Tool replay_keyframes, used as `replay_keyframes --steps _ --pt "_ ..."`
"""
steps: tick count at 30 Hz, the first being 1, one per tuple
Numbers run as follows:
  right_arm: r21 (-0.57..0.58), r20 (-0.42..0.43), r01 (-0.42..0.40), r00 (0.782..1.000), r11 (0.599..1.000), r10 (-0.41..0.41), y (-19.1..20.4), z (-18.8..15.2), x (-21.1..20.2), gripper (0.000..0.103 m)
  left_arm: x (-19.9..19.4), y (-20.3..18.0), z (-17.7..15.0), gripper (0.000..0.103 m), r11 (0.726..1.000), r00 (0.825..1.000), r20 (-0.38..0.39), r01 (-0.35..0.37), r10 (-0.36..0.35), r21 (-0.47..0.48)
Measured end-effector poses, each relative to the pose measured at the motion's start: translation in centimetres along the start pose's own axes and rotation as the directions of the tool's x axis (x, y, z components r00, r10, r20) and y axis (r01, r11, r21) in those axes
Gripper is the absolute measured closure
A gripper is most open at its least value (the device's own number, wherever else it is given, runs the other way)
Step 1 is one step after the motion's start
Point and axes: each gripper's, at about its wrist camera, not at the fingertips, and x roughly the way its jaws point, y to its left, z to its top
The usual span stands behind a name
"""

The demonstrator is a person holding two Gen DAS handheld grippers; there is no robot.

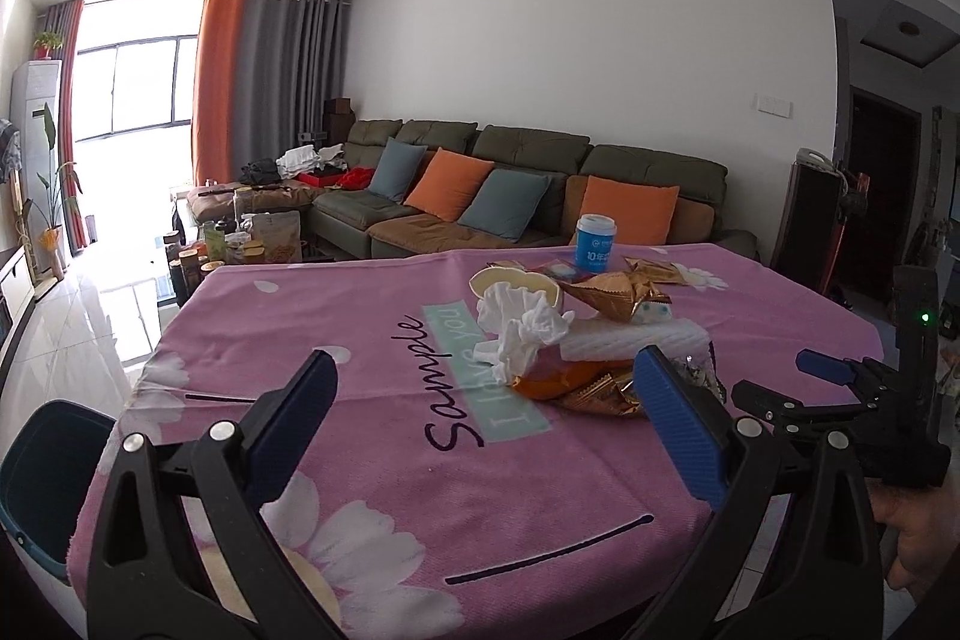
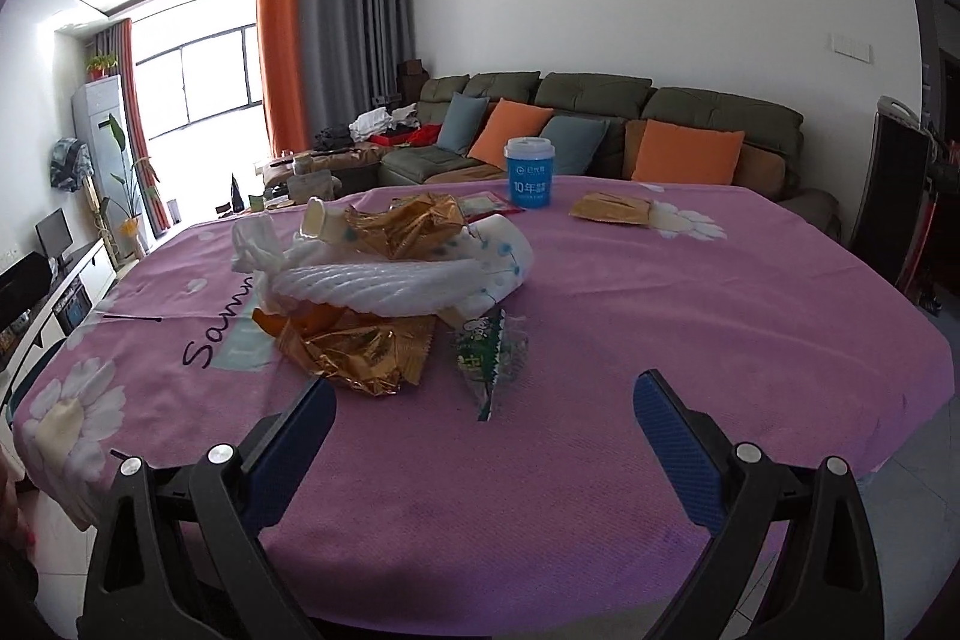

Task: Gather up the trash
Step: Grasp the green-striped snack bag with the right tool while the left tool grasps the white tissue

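Observation:
A heap of trash lies mid-table on the pink flowered cloth point(image 1: 360, 466): crumpled white tissue point(image 1: 522, 328), a white foam wrap point(image 2: 384, 289), gold foil wrappers point(image 2: 360, 346), orange peel point(image 1: 552, 379) and a green-printed clear wrapper point(image 2: 489, 355). A blue paper cup point(image 2: 528, 172) and a flat gold packet point(image 2: 609, 208) sit farther back. My left gripper point(image 1: 483, 388) is open, hovering just short of the heap with nothing between its fingers. My right gripper point(image 2: 480, 400) is open and empty near the front edge; in the left wrist view it shows at the right as a blue-tipped tool point(image 1: 834, 370).
A dark blue bin point(image 1: 45, 472) stands beside the table's left edge. Beyond the table are a green sofa point(image 1: 540, 178) with orange and blue cushions, a cluttered low table point(image 1: 240, 232) and a bright window. A hand point(image 1: 918, 538) holds the right tool.

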Motion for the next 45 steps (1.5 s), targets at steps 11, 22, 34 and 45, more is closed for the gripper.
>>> replay_keyframes --steps 11,22,34,45 --pt "0.020 -0.112 0.004 0.994 1.000 -0.002 -1.2 1.1 4.7 0.026 3.6 0.2 0.1 0.006 1.000 0.998 -0.067 0.009 -0.009 -0.003" --pt "-0.030 -0.224 -0.026 0.974 0.999 0.018 -1.0 1.5 7.7 0.066 6.8 -1.0 0.6 0.006 0.998 0.995 -0.087 0.047 -0.044 0.030" --pt "0.029 -0.209 -0.061 0.976 0.998 0.066 -2.3 1.9 7.6 0.082 9.7 -2.3 1.7 0.006 0.995 0.993 -0.091 0.083 -0.078 0.051" --pt "0.084 -0.182 -0.038 0.982 0.996 0.052 -4.3 2.0 6.4 0.082 13.3 -3.1 2.4 0.006 0.995 0.990 -0.110 0.089 -0.083 0.044"
